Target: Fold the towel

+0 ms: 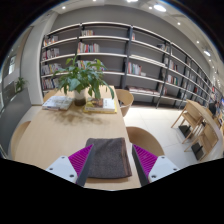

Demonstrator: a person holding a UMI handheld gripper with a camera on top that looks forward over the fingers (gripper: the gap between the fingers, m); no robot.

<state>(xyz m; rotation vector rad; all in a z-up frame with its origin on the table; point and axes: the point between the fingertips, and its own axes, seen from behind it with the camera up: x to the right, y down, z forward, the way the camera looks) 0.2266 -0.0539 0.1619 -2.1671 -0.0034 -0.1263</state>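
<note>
A grey towel lies flat on the light wooden table in a folded rectangle. It sits between my two fingers, with its far edge a little beyond the fingertips. My gripper is open, with the magenta pads on either side of the towel. The left pad is close to the towel's edge and a strip of bare table shows by the right pad. The near end of the towel is hidden below the fingers.
A potted green plant stands at the far end of the table with books beside it. Wooden chairs stand along the table's right side. Bookshelves line the back wall, and more chairs stand at the far right.
</note>
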